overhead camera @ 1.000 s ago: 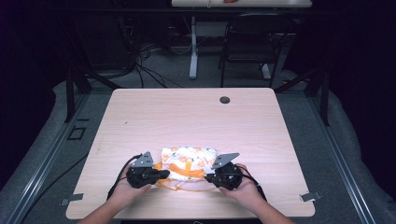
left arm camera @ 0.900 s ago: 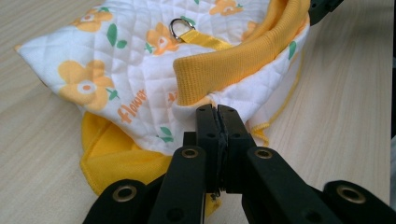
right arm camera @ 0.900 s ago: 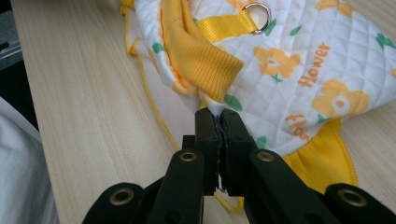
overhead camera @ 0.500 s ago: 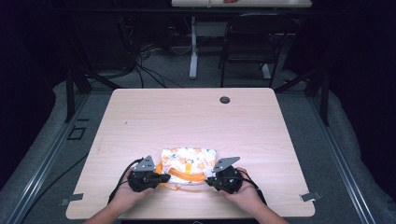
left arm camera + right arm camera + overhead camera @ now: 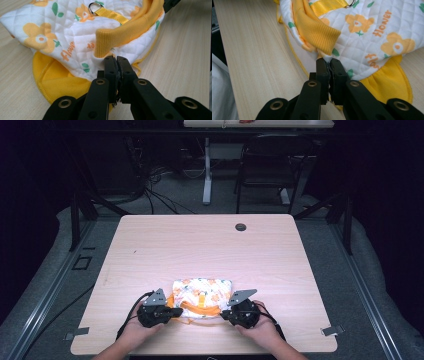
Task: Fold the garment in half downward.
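A small quilted garment (image 5: 202, 290), white with orange flowers and yellow ribbed trim, lies flat near the table's front edge. My left gripper (image 5: 176, 312) is shut on the garment's near hem at its left corner. In the left gripper view the gripper (image 5: 115, 58) pinches white cloth just below the yellow rib band (image 5: 125, 30); its jaws have just been opening slightly with the cloth still between them. A metal D-ring (image 5: 95, 5) sits on a yellow strap. My right gripper (image 5: 223, 314) is shut on the hem's right corner, and the right gripper view shows this gripper (image 5: 328, 61) holding the fabric edge beside the rib band (image 5: 314, 30).
The wooden table (image 5: 210, 245) has a black round grommet (image 5: 240, 226) at its far edge. A chair (image 5: 265, 170) and a desk leg (image 5: 206, 170) stand beyond it on the dark floor. Both hands rest at the table's near edge.
Both grippers have crept slightly toward the table's near edge with the hem in them. The garment lies about where it was.
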### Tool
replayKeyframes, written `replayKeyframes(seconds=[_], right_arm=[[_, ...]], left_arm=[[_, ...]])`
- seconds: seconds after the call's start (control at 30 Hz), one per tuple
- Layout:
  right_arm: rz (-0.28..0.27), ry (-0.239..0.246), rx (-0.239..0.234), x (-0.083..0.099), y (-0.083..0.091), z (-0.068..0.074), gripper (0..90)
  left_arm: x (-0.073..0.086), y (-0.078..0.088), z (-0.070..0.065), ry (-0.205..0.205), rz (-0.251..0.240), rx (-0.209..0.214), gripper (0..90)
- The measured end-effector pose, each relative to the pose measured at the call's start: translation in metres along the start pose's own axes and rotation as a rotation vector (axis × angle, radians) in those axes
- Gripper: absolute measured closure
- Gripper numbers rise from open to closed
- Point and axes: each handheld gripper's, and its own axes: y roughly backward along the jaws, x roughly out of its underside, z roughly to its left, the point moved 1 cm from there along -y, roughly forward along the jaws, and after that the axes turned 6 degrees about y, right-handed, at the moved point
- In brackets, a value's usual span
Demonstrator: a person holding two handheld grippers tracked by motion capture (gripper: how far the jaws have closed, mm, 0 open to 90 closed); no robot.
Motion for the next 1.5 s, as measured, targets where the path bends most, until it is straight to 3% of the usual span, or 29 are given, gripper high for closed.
replayKeyframes(seconds=[0.23,0.47,0.67,0.83,1.13,1.33,1.5], right_arm=[[-0.001,-0.015,0.025,0.0,-0.002,-0.009,86.4],[-0.009,-0.055,0.045,-0.001,-0.003,-0.025,86.3],[-0.016,-0.063,0.081,-0.007,-0.004,-0.037,86.1],[-0.029,-0.09,0.089,-0.007,-0.007,-0.045,84.6],[-0.033,-0.068,0.073,-0.005,-0.001,-0.036,72.8],[-0.045,-0.042,0.033,0.001,0.005,-0.024,67.0],[-0.06,-0.032,0.029,0.004,0.011,-0.018,65.2]], left_arm=[[-0.009,-0.008,0.003,-0.001,0.003,-0.033,87.5],[-0.015,-0.016,0.012,0.063,-0.031,-0.039,87.4],[-0.022,-0.021,0.017,0.073,-0.045,-0.066,87.4],[-0.024,-0.024,0.02,0.088,-0.053,-0.061,85.6],[-0.021,-0.016,0.011,0.063,-0.064,-0.025,66.3],[-0.017,-0.009,0.002,0.029,-0.06,-0.004,63.6],[-0.015,-0.002,-0.003,0.02,-0.055,0.013,62.0]])
